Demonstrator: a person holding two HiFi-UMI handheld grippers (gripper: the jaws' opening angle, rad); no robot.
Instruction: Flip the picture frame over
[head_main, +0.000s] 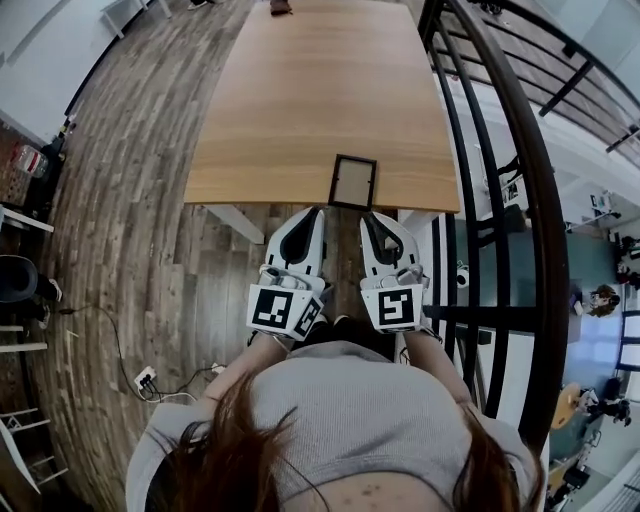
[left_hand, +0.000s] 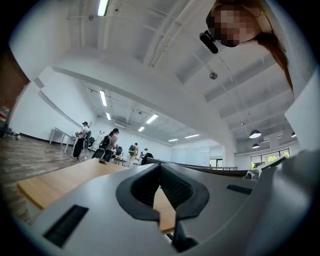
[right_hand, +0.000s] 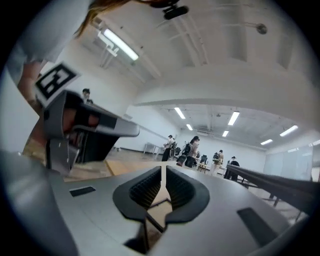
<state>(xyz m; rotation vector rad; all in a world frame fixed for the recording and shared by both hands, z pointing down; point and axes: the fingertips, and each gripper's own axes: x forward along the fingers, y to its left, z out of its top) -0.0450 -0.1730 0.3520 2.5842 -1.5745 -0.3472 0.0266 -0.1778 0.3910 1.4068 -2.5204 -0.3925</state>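
Lying flat at near edge of light wooden table (head_main: 300, 100): small dark-rimmed rectangular picture frame (head_main: 353, 182). Held side by side just short of that edge: left gripper (head_main: 318, 212) w/ frame at approx 1 o'clock, right gripper (head_main: 368, 218) w/ frame at approx 11 o'clock. Near frame, contact not clear. Left gripper view: pads pressed together, nothing pinched btwn. Right gripper view: closed to a hairline, likewise empty.

open tabletop (head_main: 310, 100) around picture frame (head_main: 353, 182)
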